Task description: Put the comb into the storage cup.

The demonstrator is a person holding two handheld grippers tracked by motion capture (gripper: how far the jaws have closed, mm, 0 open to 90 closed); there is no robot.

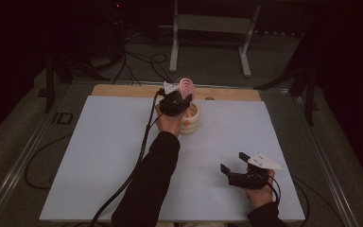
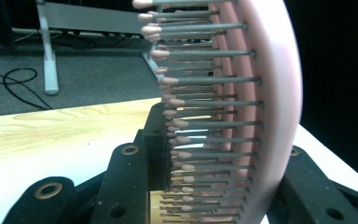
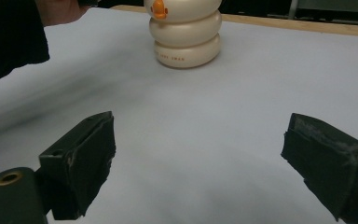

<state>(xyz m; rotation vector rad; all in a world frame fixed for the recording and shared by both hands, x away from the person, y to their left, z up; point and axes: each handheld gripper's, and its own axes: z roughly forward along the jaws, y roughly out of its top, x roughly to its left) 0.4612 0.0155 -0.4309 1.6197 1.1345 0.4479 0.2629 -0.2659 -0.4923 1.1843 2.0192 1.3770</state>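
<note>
While my left gripper (image 1: 176,101) hangs over the far middle of the sheet (image 1: 104,156), its jaws are clamped on one pink hairbrush (image 2: 265,107). In the left gripper view, one jaw presses against the bristle side and the other against the smooth back, so the brush stands on edge between them with its bristles (image 2: 205,121) pointing sideways. In the high view I see the brush sticking up just above a cream holder (image 1: 191,120); whether it touches the holder I cannot tell.

My right gripper (image 1: 238,165) sits well apart, near the front right of the sheet, jaws spread wide with nothing between them and only bare sheet beneath.

Count: one brush, one holder made of three stacked rings with an orange mark (image 3: 158,8) on the top one, one sheet, two grippers.
</note>
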